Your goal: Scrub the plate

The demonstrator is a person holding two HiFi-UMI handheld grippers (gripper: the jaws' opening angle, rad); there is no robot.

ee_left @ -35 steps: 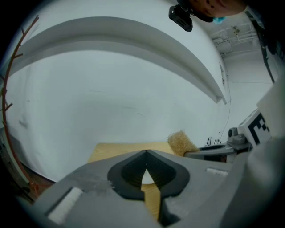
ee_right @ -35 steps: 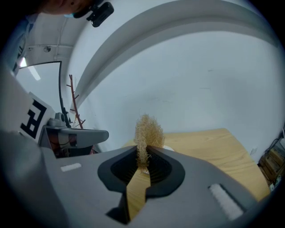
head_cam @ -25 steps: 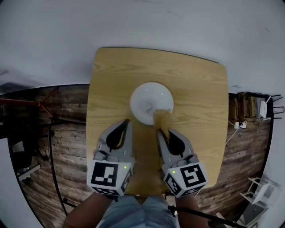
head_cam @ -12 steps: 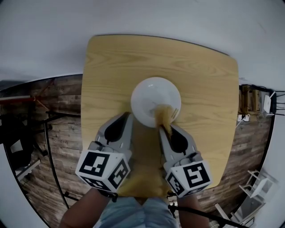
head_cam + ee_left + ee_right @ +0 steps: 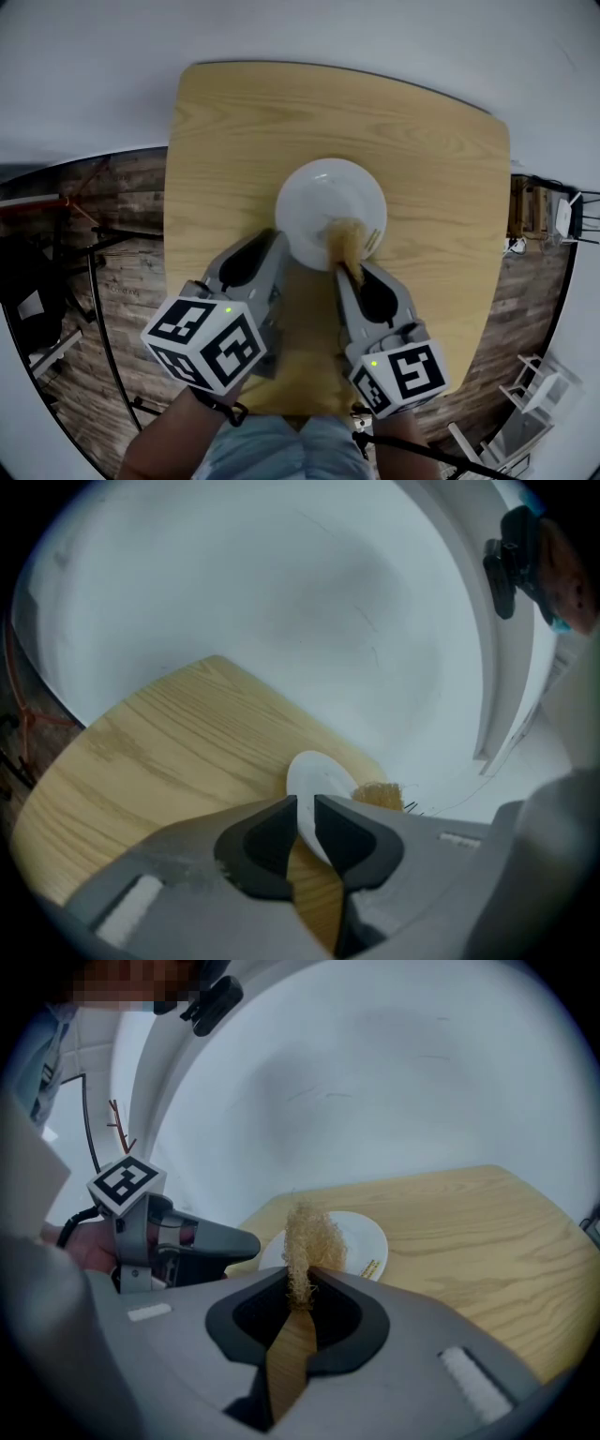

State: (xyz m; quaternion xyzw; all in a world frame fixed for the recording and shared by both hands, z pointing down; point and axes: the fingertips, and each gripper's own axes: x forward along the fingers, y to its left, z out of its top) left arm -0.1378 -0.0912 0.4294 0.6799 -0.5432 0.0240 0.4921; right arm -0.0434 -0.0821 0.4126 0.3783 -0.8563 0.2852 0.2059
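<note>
my left gripper clamps the plate at 7 o'clock; right gripper clenches the scrubber. wooden table, plank floor, white wall.

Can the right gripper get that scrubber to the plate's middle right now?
Probably yes: the right gripper's scrubber overhangs the plate, whose middle is bare; the left gripper only pinches the near rim.
</note>
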